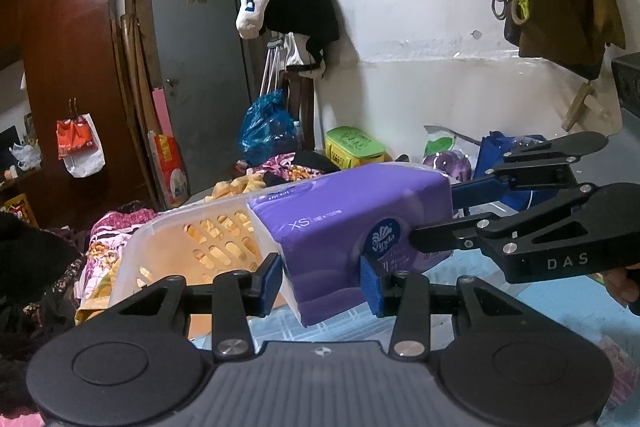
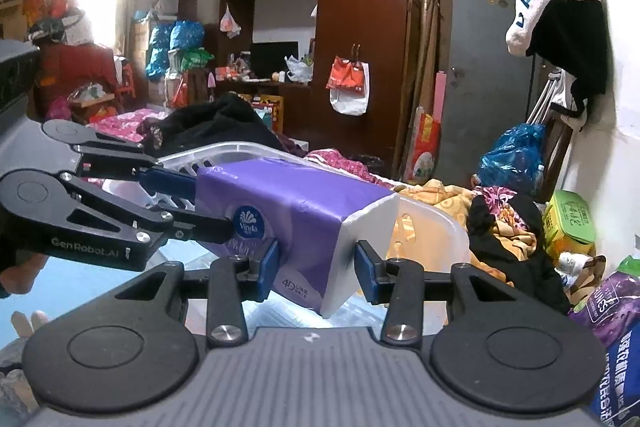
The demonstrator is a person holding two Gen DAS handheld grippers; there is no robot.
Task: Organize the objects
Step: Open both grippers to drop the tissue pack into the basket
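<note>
Spanning both tongs, purple plastic-wrapped tissue pack (image 1: 348,227) is clamped endwise by left gripper (image 1: 322,283) and right gripper (image 2: 316,269), above white slotted plastic basket (image 1: 192,247).

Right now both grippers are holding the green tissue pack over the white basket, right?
Not quite: the tissue pack is purple, not green, as the left wrist view shows. Both the left gripper and right gripper do hold it over the white basket.

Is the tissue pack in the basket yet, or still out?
Partly in. The tissue pack hangs tilted between both grippers, one end past the rim of the basket; the other end sticks out, still held.
</note>
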